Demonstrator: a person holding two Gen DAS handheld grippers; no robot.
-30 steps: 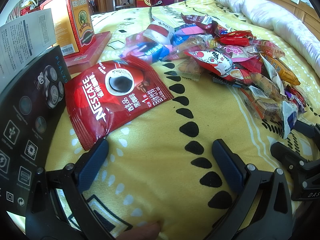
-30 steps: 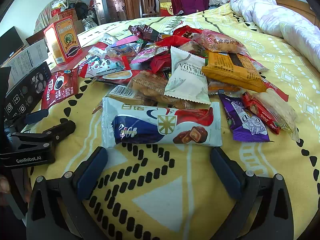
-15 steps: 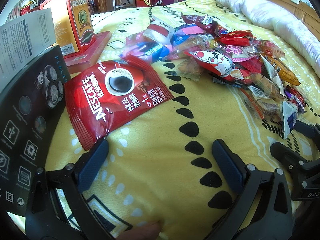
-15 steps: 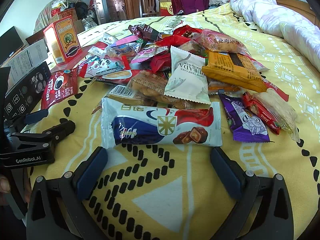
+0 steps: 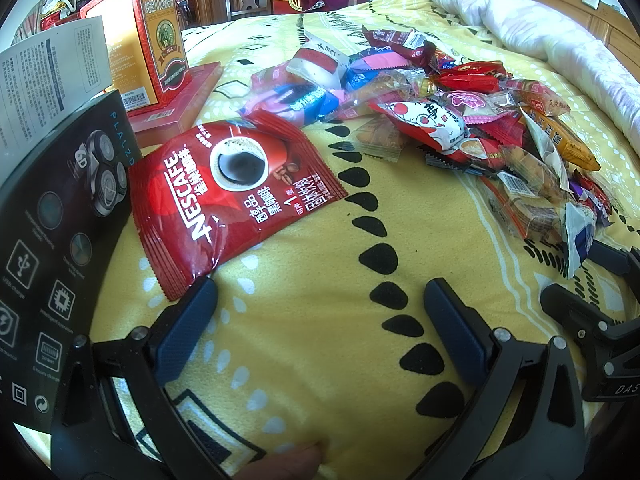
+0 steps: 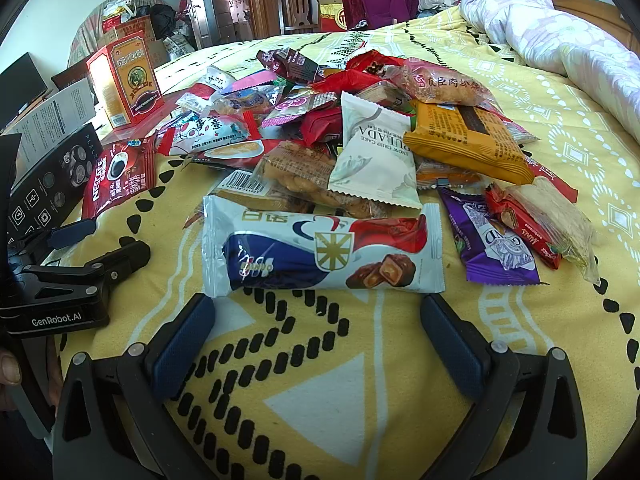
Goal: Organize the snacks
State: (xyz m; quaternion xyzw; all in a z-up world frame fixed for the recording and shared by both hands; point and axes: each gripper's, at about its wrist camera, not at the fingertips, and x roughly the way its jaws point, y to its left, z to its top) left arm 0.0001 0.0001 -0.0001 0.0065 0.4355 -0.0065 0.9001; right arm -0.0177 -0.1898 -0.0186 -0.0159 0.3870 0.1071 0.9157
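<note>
A heap of wrapped snacks [image 6: 360, 132] lies on a yellow patterned bedspread [image 6: 312, 380]. Its nearest piece is a white, blue and red chocolate bar wrapper [image 6: 320, 252], just beyond my right gripper [image 6: 318, 308], which stands open and holds nothing. A red Nescafe sachet [image 5: 236, 196] lies flat to the left of the snack heap [image 5: 460, 120]. My left gripper [image 5: 320, 294] is open too, its left fingertip at the sachet's near corner. The left gripper [image 6: 100, 248] also shows at the left of the right wrist view, and the right gripper [image 5: 592, 292] at the right edge of the left wrist view.
A black shaver box [image 5: 52, 240] and a white printed box [image 5: 48, 76] stand at the left. Behind them an orange-red box [image 5: 140, 36] rests on a flat red box [image 5: 176, 96]. A rolled quilt [image 6: 560, 36] lies at the far right. Chairs and clothes stand beyond the bed.
</note>
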